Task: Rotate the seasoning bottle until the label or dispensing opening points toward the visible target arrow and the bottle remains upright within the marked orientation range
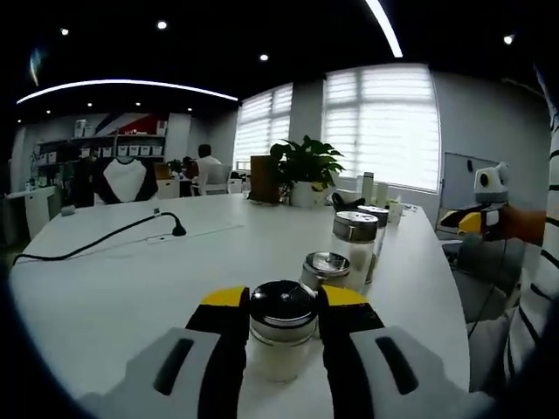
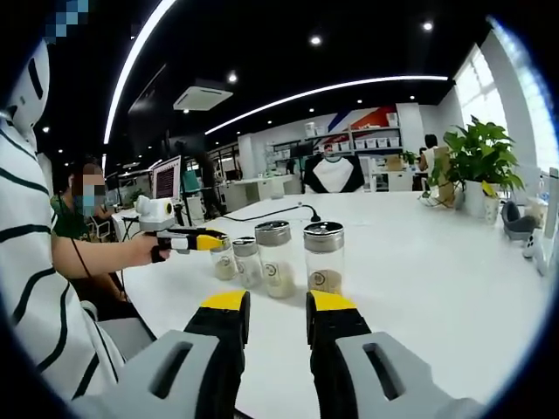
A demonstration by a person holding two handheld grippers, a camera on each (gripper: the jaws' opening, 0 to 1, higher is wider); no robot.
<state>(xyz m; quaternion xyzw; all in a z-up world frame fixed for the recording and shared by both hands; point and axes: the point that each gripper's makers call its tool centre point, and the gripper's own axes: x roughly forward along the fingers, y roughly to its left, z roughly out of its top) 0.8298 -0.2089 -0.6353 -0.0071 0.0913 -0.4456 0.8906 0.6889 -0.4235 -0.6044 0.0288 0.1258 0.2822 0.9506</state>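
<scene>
— Gripping anything yet?
— Left gripper [image 1: 284,319] clamps the short black-lidded glass seasoning bottle [image 1: 282,336] between its fingers, upright on the white table [image 1: 113,288].
— Right gripper [image 2: 275,316]?
— Fingers parted, empty; 4 steel-capped glass jars [image 2: 324,255] stand ahead, apart.

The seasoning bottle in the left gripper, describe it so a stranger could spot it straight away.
On the white table, a row of shaker bottles runs toward the potted plant. It's the nearest bottle, between the left gripper jaws; it alone has a black lid, the others silver.
</scene>
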